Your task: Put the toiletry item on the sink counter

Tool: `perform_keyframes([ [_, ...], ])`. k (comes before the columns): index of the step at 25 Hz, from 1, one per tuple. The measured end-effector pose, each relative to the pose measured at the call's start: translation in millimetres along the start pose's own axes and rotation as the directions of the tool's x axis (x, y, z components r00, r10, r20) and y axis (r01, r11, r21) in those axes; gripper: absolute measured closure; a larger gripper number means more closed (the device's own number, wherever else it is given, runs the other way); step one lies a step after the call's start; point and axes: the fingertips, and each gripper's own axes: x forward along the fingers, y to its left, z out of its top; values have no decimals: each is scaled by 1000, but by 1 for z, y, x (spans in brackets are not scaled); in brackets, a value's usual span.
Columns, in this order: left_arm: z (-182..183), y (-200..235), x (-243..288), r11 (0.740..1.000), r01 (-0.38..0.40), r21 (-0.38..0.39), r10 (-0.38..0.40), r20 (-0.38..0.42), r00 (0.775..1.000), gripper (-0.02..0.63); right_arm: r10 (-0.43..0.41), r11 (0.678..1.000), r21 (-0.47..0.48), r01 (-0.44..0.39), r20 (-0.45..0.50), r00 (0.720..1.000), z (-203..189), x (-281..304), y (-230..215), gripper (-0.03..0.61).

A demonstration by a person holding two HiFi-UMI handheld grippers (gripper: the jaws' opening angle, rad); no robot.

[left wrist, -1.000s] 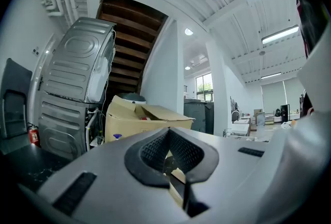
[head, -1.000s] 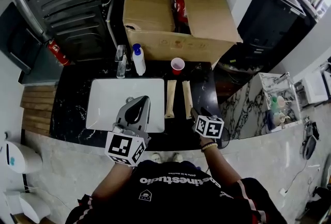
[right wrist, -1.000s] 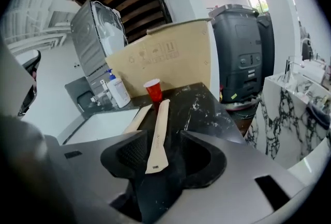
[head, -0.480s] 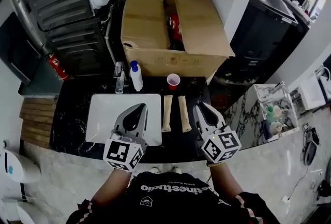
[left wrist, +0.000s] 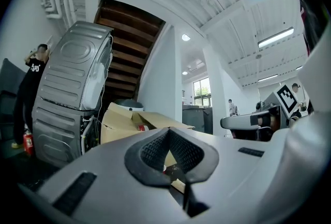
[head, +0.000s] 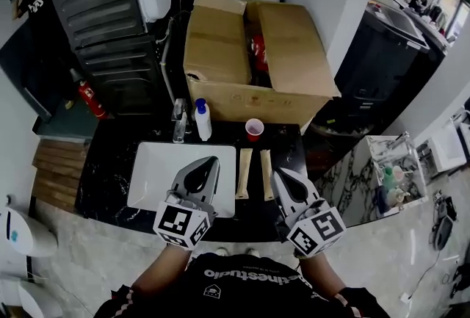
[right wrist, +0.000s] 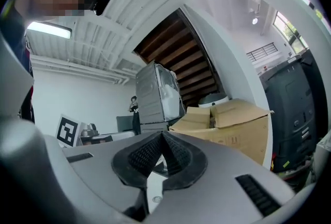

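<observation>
Two beige toiletry tubes (head: 244,173) (head: 266,174) lie side by side on the black sink counter (head: 110,162), just right of the white basin (head: 158,162). My left gripper (head: 211,161) hovers over the basin's right part, shut and holding nothing. My right gripper (head: 278,175) hangs just right of the tubes, also shut and with nothing in it. In the left gripper view the left gripper's pads (left wrist: 155,150) meet at the tip. The right gripper's pads (right wrist: 178,154) are likewise together in the right gripper view.
A red cup (head: 254,129), a white pump bottle with a blue cap (head: 203,120) and the faucet (head: 178,120) stand along the counter's back. Behind them sits a large open cardboard box (head: 220,52). A marble ledge (head: 382,162) with small bottles is at the right.
My right gripper has come up from the counter's front edge and its jaws have gone from open to shut. The left gripper stays shut over the basin.
</observation>
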Motion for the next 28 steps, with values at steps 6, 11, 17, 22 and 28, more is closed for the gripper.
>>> perform_keyframes([
  [6,0,4,-3,1000,-10,-4,10,-3,1000,600,38,999,-24,-38,-6,999,6,7,13,541],
  [11,-1,5,-6,1000,-14,-8,14,-4,1000,600,52,998,-28,-53,-32,998,1,11,20,541],
  [17,-4,6,-7,1000,-14,-16,14,-7,1000,600,66,997,-45,-68,-44,997,-2,13,26,541],
  [22,-3,3,-6,1000,-9,-17,9,-8,1000,600,65,997,-41,-67,-49,997,-1,13,26,541],
  [28,-5,2,-7,1000,-6,-20,6,-10,1000,600,55,998,-39,-57,-51,997,-2,12,26,541],
])
